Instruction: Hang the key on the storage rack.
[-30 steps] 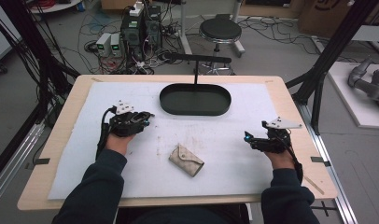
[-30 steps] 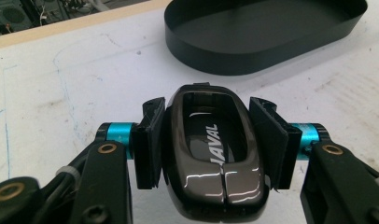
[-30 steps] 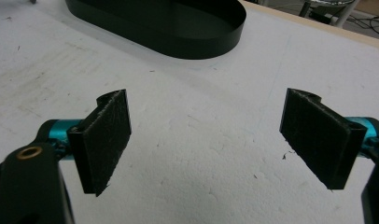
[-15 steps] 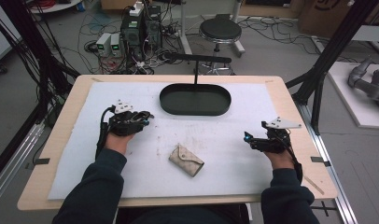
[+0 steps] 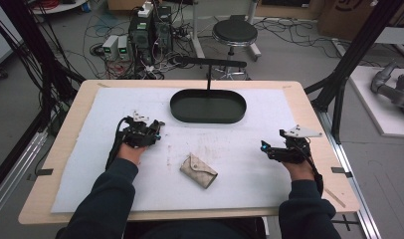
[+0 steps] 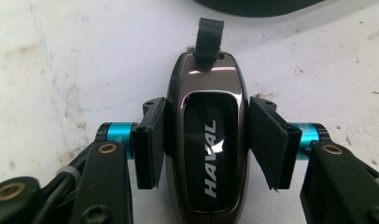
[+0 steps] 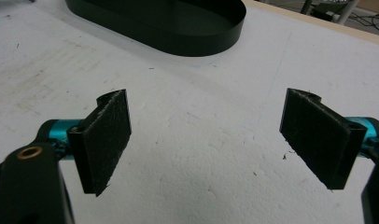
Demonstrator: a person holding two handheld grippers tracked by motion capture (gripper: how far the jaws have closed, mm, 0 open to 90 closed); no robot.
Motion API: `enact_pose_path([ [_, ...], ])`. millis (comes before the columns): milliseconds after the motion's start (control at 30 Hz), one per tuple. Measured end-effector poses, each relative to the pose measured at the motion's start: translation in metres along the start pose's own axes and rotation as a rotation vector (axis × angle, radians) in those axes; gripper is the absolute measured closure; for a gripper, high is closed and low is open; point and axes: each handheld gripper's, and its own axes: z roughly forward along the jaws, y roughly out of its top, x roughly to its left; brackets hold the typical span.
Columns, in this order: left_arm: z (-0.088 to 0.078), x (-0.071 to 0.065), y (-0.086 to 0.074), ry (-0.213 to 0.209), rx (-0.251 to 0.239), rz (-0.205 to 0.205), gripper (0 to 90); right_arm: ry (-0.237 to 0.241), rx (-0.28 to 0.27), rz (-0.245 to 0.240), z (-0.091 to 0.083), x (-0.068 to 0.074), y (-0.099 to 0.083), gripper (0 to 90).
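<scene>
Between your left tool's [image 6: 211,140] black pads [image 6: 148,142] sits a glossy dark-brown key fob [image 6: 207,140] lettered HAVAL in white. Cyan collars flank both tools. Ahead of your right tool [image 7: 211,140] lies a black tray [image 7: 178,23] on a smudged white mat [image 7: 201,140]. A beige pouch [image 5: 198,171] rests between the tools.

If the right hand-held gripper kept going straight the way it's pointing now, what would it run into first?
The right hand-held gripper, jaws open and empty, faces bare white mat, then probably the black oval tray, near its right end. Depth is uncertain.
</scene>
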Motion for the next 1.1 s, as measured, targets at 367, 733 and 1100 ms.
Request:
enact_pose_path([
  [367, 0.008, 0.000, 0.001, 0.017, 0.048, 0.055, 42.9, 0.011, 0.004, -0.006, 0.002, 0.002, 0.001, 16.7],
  [733, 0.001, -0.001, 0.004, -0.002, -0.020, 0.041, 48.6, 0.009, 0.004, -0.003, 0.002, -0.001, 0.000, 16.8],
  [1100, -0.040, -0.010, 0.029, -0.016, -0.244, 0.114, 48.6, 0.011, 0.004, 0.001, 0.002, 0.001, 0.001, 16.8],
])
